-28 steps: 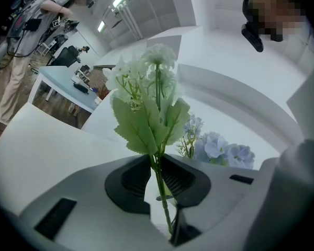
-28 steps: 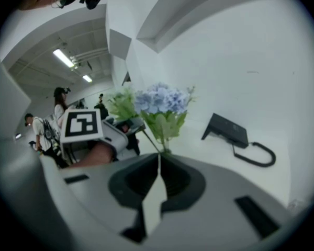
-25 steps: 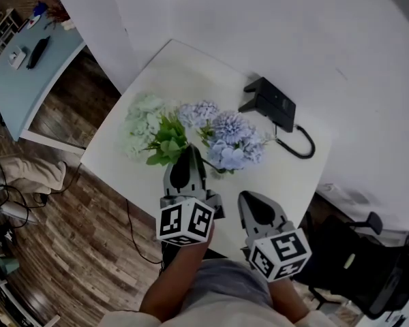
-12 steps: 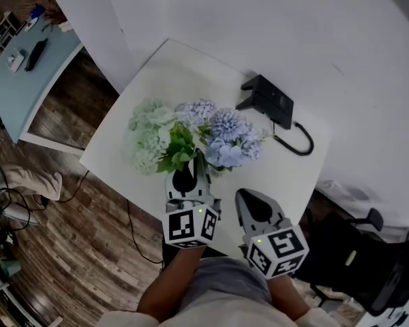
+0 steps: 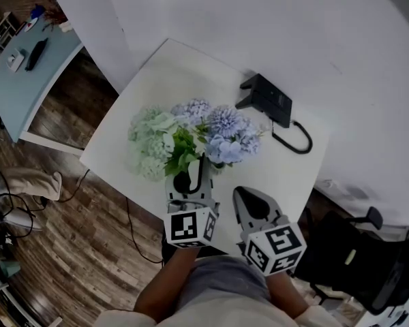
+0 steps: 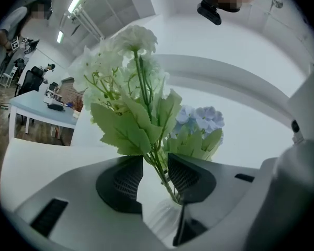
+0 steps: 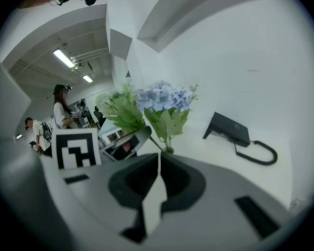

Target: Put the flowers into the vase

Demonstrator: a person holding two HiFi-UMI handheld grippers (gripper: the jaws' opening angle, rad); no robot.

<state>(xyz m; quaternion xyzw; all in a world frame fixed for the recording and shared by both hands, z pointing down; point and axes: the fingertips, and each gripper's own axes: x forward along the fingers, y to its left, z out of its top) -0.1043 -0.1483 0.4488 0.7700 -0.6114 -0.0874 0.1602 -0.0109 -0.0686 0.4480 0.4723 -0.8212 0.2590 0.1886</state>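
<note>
A white-green flower bunch (image 5: 155, 142) stands beside the lilac-blue flowers (image 5: 225, 131) on the white table (image 5: 177, 67). My left gripper (image 5: 194, 167) reaches level into the leaves from the near side. In the left gripper view its jaws (image 6: 156, 167) are opening. The green stems (image 6: 158, 161) run between the pads with a gap on each side, down into a clear glass vase (image 6: 165, 217). The right gripper (image 5: 242, 195) hangs just right of the flowers, shut and empty; its view shows the closed jaws (image 7: 158, 161) below the bouquet (image 7: 162, 101).
A black device (image 5: 269, 99) with a looped cable (image 5: 296, 140) lies behind and to the right of the flowers. The table's near edge is just below the grippers. A blue desk (image 5: 27, 60) stands far left, a black office chair (image 5: 368, 264) lower right. People stand in the background (image 7: 60, 114).
The white-green bunch has swung right and upright against the lilac-blue flowers. The left gripper followed it slightly and its jaws have spread apart from the stems. The right gripper has not moved.
</note>
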